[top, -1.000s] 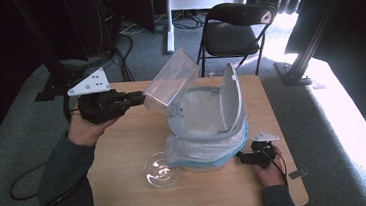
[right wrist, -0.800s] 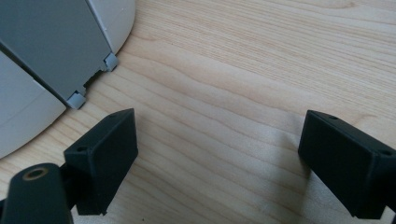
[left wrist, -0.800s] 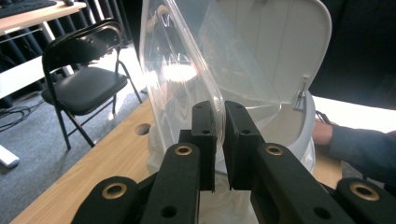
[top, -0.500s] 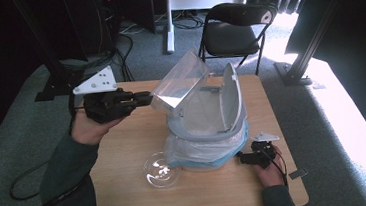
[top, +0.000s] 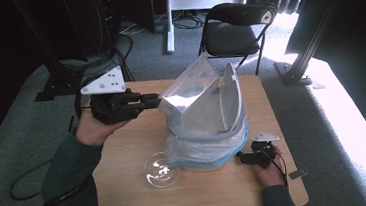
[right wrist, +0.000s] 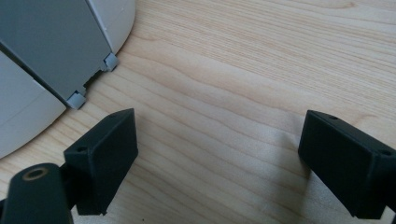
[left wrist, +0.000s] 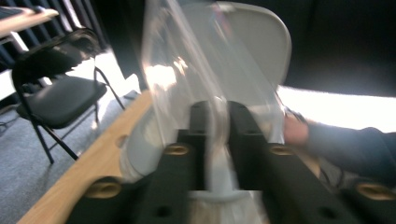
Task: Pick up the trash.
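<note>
At the left of the high view, the left gripper [top: 157,102] points level toward a clear plastic bag [top: 190,90] that stands up out of a white lidded bin [top: 208,131] in the middle of the wooden table [top: 125,153]. Its jaws have just been opening. In the left gripper view the bag's edge [left wrist: 217,116] runs between the two black jaws with a sliver of daylight on either side, so the grip looks released, the film resting between the pads rather than pinched.

The work in hand appears to be fitting the bag as a liner into the bin. To do this well, the left gripper should probably back out straight along the film, so the loose edge does not drag with it, then take a fresh hold nearer the rim. The bin's raised lid [top: 231,99] stands close behind the bag and could snag it.

Just left of the bin's base, lower centre, sits a small glass bowl [top: 161,170], near enough to be knocked.

At the lower right, the right gripper [top: 248,158] lies low beside the bin's base. The right gripper view shows its jaws spread wide over bare table, holding nothing.
</note>
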`<state>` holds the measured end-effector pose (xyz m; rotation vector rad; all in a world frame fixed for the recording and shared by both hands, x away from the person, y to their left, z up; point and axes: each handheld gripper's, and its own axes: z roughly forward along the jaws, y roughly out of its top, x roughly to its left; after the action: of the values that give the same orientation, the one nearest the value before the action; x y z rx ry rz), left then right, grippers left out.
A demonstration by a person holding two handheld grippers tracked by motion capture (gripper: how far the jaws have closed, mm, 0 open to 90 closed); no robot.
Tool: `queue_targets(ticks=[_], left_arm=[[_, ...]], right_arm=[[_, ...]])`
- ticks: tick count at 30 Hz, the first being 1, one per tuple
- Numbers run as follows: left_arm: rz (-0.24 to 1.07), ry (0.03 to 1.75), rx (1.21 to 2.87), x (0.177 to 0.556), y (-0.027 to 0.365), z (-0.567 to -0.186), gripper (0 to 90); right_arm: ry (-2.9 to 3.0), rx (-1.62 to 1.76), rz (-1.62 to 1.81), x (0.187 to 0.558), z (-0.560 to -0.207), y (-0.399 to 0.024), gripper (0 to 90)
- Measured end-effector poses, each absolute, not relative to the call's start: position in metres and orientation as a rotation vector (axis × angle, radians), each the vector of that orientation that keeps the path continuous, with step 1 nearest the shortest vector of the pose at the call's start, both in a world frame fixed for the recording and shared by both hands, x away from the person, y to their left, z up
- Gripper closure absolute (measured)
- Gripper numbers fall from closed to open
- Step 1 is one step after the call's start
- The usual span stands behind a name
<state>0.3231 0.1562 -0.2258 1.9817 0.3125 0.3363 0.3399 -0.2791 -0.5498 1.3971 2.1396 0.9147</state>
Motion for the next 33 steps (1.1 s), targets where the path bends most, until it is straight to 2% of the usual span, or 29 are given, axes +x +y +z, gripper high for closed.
queue_targets(ticks=[2,6,15,33], left_arm=[[0.346,0.331,1.963,0.325,0.154,-0.226,64.7],[0.345,0.322,1.962,0.325,0.152,-0.229,61.9],[0.335,0.347,1.942,0.327,0.159,-0.234,60.6],[0.348,0.495,1.89,0.333,0.197,-0.261,59.0]], right_arm=[[2.139,1.398,0.915,0.34,-0.55,-0.279,11.1],[2.14,1.397,0.915,0.34,-0.55,-0.279,11.0],[2.14,1.397,0.915,0.34,-0.55,-0.279,11.1],[2.141,1.396,0.915,0.34,-0.55,-0.279,11.0]])
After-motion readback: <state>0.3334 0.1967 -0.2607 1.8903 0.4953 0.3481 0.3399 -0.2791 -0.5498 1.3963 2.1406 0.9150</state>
